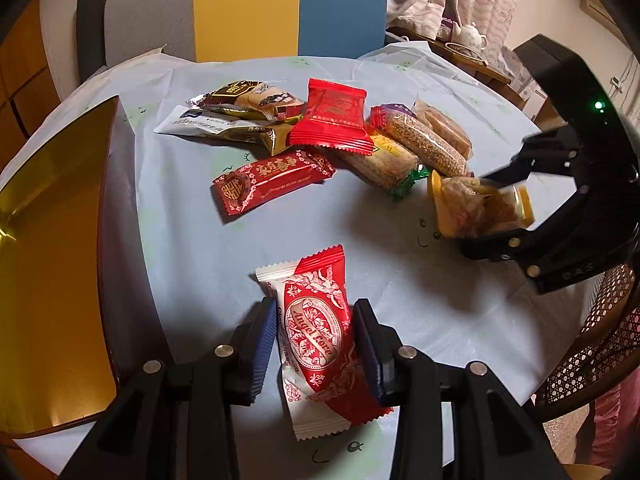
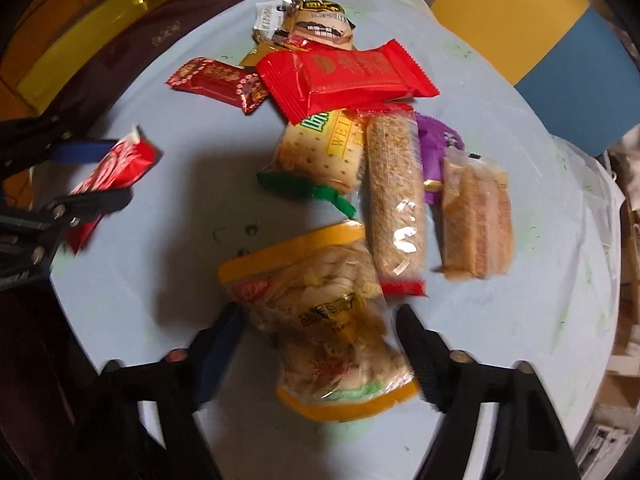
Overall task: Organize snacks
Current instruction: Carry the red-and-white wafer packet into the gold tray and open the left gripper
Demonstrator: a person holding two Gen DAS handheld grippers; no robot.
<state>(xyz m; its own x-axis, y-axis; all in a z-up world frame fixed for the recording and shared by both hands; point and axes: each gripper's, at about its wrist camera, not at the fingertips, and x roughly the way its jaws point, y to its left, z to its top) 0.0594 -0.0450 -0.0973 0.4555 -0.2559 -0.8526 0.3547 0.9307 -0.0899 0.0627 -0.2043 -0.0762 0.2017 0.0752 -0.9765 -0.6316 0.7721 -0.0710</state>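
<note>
Pale blue cloth over a round tabletop (image 1: 192, 216), striped chair back behind, gold-lined box (image 1: 52, 280) open at the left edge. Left tool (image 1: 316, 344) closed partway on a red-and-white "Angel Love" packet (image 1: 316, 340), blue pads against both long sides, packet lifted clear of the cloth and tilted, probably held by its narrow width so as to drop flat into the box. Right tool (image 2: 320, 344) pointed steeply down over a yellow-edged clear packet (image 2: 324, 320) of pale twisted snacks, fingers straddling its sides; no plain contact visible through the blur, so counted as not yet gripping. Seems aligned across the short side of the packet for a firm pinch on a puffy bag. Beyond it, touching or nearly so, a long sesame bar (image 2: 396, 200) with a red end seal, then a cracker pack (image 2: 320, 152) with a green end, a brown wafer packet (image 2: 476, 216), a purple wrapper (image 2: 436, 140) half hidden beneath. Further out, a bright red pillow pack (image 2: 344, 76) lying over the crackers, a dark red patterned sachet (image 2: 218, 82), a brown-and-gold pile (image 2: 316, 20) at the far side. Likely snags: sesame bar close against the right finger's path; pile overlapping, so lower packets unreachable until upper ones go. Most of the sorting still ahead, judging by the heap.
</note>
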